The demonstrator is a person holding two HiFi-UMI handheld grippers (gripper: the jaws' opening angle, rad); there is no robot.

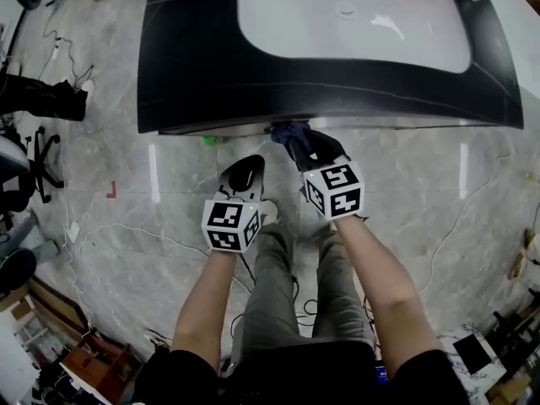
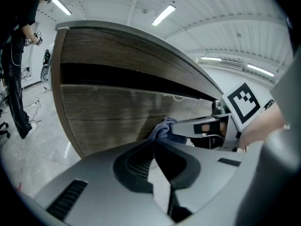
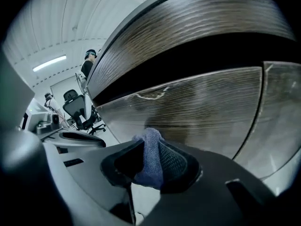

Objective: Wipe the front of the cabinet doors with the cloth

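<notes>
Right gripper [image 3: 150, 150]: jaws pinch a folded blue cloth [image 3: 149, 160]. A rounded wad sticks out past the tips, so fabric, not the jaws, meets the wood. A pinch on a fold near the middle should keep the wad stiff enough to push.

Cloth position: at the upper part of the door [image 3: 202, 108], just below the dark recess [image 3: 197, 60] that runs along under the top. From the left gripper view the cloth [image 2: 162, 128] looks to be touching the wood-grain front; I cannot confirm contact from the right gripper view. From the head view the cloth [image 1: 285, 132] sits right at the front edge of the cabinet [image 1: 194, 74], and the right gripper [image 1: 302, 146] is angled in towards it.

A seam [image 3: 256, 108] between two doors lies to the right of the cloth, well apart from it. Judgement: the wiping is on the door left of that seam, near its top, with most of the front below not yet reached.

Left gripper [image 2: 154, 146]: jaws pressed together, nothing between them. In the head view the left gripper [image 1: 245, 174] hangs over the floor [image 1: 110, 226], back from the cabinet and beside the right one. It seems parked, out of the wiping path; one cloth needs one gripper.

Risk: the wad may drag out of the pinch if pressed hard along the grain.
</notes>
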